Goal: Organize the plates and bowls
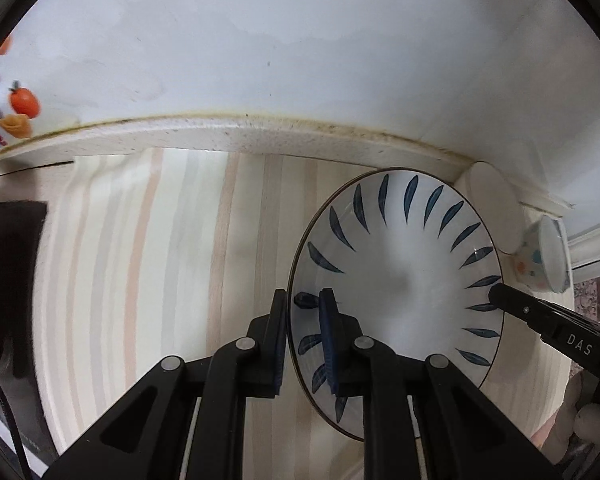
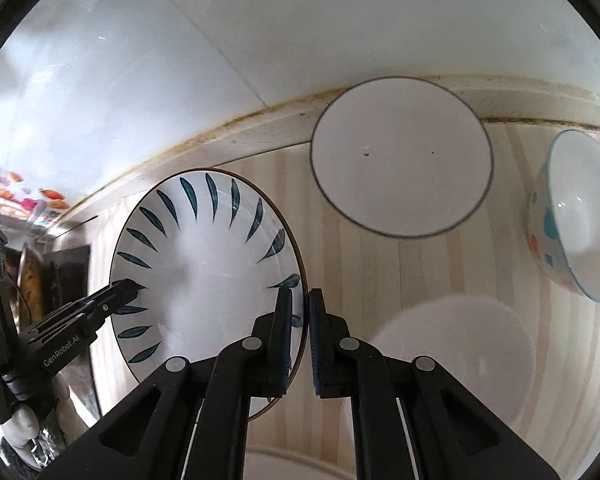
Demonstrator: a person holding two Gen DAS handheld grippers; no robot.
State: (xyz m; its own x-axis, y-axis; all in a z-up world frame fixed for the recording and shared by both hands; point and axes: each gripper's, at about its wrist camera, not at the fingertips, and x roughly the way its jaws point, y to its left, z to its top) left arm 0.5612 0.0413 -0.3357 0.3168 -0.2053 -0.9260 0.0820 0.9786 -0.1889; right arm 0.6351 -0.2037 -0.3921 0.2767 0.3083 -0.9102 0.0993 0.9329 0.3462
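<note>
Two grippers were clamped on opposite sides of one leaf-patterned plate [image 1: 400,276], which was held over the striped worktop [image 1: 140,260] close to its back edge, where a speckled ledge [image 1: 220,140] met the white wall [image 1: 300,40]. The left gripper [image 1: 304,312] was closed on the plate's left rim, one pad beneath and one on the painted upper face; the right gripper [image 2: 300,312] was closed likewise on the right rim (its outer finger lay just outside the dark edge line). Each gripper was also caught in the other's view, the right gripper at the plate's far right rim in the left wrist view and the left gripper at the far left rim in the right wrist view. A plain white bowl with a thin dark rim [image 2: 400,156] was seen near the worktop's back edge, to the right of the plate and apart from it. A spotted bowl [image 2: 572,216] was seen further right, towards the right end of the worktop, and appeared tilted so that its opening faced left. A pale round white dish [image 2: 460,352], blurred, was seen nearer the front of the worktop, below the white bowl. Colourful stickers [image 1: 20,104] were seen on the wall at far left.
</note>
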